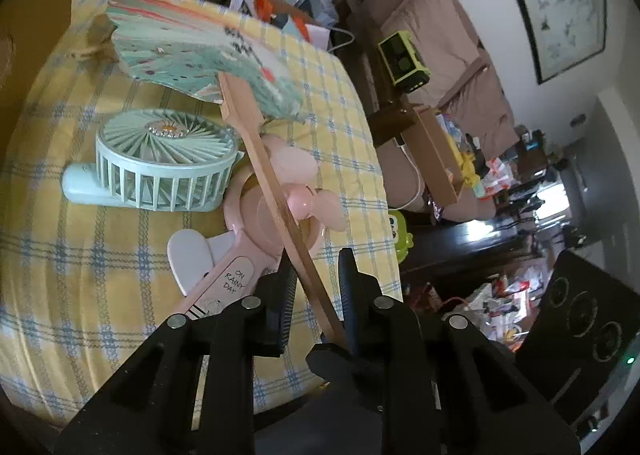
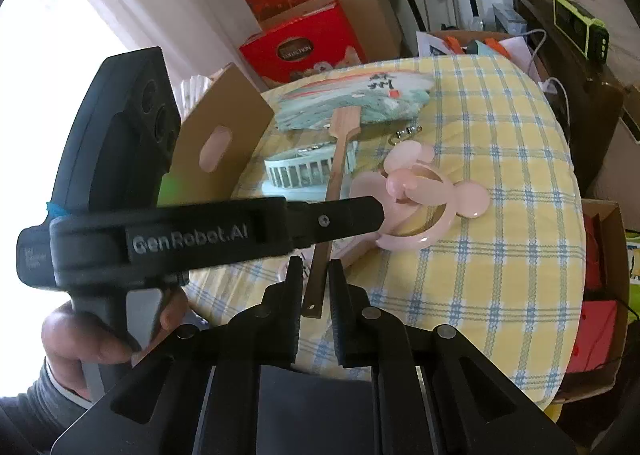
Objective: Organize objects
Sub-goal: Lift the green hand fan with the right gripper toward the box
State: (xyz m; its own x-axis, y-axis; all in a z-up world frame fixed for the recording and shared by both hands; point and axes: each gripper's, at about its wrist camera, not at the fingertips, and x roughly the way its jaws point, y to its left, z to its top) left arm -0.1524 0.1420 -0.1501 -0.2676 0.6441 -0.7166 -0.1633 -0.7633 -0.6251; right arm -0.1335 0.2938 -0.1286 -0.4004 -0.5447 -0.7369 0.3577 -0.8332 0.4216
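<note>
The paper fan is held by its wooden handle. The left gripper is clamped on the handle, and the right gripper pinches its lower end. Ahead of both, the green fan and pink fan lie unsorted on the table, so most sorting seemingly remains. The cardboard box stands just left; the table's edge drops off close at right.

Red gift boxes, framed painting

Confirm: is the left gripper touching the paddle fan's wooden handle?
Touching. The left wrist view shows the left gripper closed on the wooden handle, which runs between its fingers and rests against the right-side finger.
</note>
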